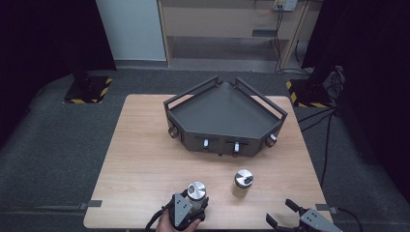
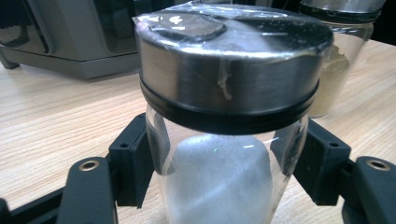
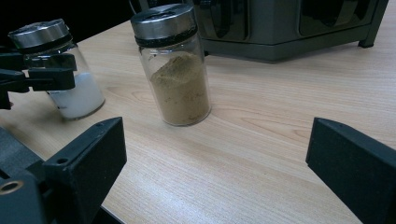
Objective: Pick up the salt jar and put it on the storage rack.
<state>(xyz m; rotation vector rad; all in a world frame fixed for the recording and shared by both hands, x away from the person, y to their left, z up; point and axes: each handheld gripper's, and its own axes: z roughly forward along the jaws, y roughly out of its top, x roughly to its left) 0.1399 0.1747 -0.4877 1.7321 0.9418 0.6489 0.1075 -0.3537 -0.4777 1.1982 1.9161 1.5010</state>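
From above, the left hand-held gripper (image 1: 194, 207) sits at the table's (image 1: 140, 159) near edge, clamped on the white-powder jar (image 1: 196, 193). Its own camera shows the pads (image 2: 133, 163) pressing the glass just under the steel lid, tape across the top. The right hand-held gripper (image 1: 290, 216) waits near right, jaws spread wide with nothing between. Its view reveals tan powder in the second jar (image 3: 175, 70), standing upright near the grey corner rack (image 1: 225, 118).
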